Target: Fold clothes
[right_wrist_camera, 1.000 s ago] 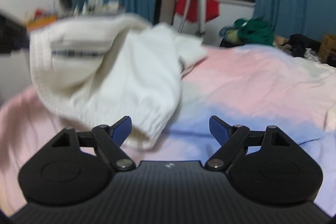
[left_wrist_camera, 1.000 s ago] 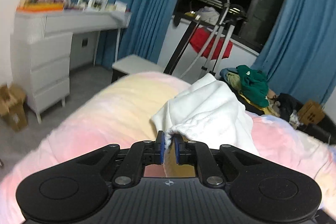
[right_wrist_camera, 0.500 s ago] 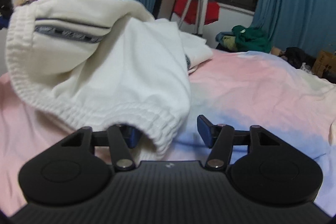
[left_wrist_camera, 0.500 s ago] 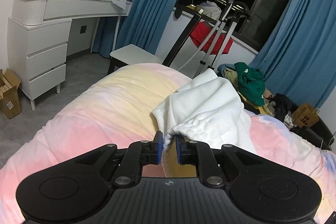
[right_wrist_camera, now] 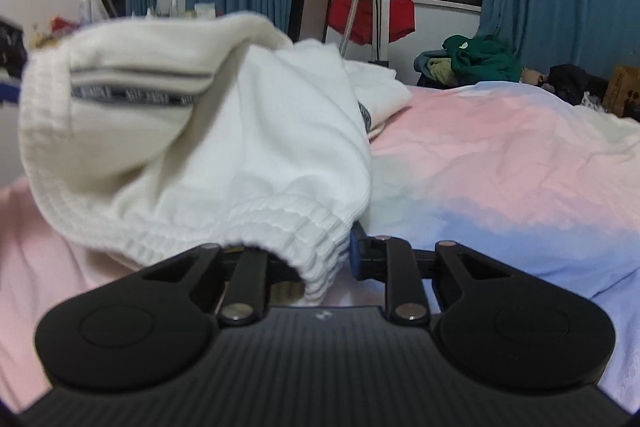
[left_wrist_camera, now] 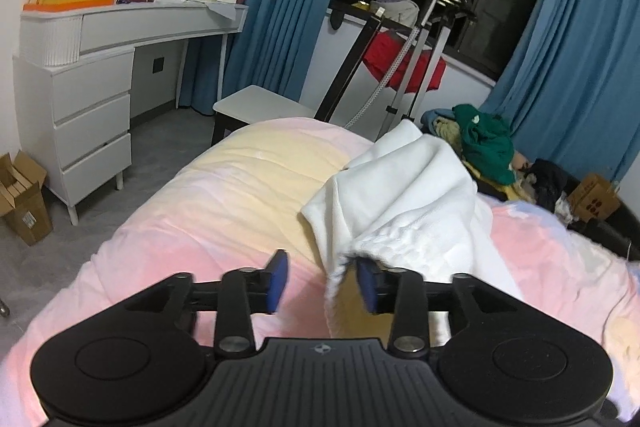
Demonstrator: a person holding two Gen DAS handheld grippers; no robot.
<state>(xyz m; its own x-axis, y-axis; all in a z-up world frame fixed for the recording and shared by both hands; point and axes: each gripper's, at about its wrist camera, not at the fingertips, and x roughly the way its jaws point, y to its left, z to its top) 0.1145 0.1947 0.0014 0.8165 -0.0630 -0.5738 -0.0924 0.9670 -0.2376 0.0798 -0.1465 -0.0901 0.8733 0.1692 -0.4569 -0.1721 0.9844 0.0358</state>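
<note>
A white garment with a ribbed elastic hem [left_wrist_camera: 404,195] lies bunched on the pink and yellow bed cover [left_wrist_camera: 224,203]. My left gripper [left_wrist_camera: 322,279] is open; the hem hangs loose between its blue pads, close to the right one. In the right wrist view the same garment [right_wrist_camera: 224,155] rises in a heap at the left. My right gripper [right_wrist_camera: 324,259] is shut on its ribbed hem, which covers the left finger.
A white dresser [left_wrist_camera: 80,95] with bottles stands at the left, a cardboard box [left_wrist_camera: 20,199] on the floor by it. A clothes steamer stand [left_wrist_camera: 408,67] and a pile of clothes [left_wrist_camera: 484,147] lie beyond the bed. Blue curtains hang behind.
My left gripper has opened and let go of the hem. My right gripper has closed in on the hem at the garment's other side.
</note>
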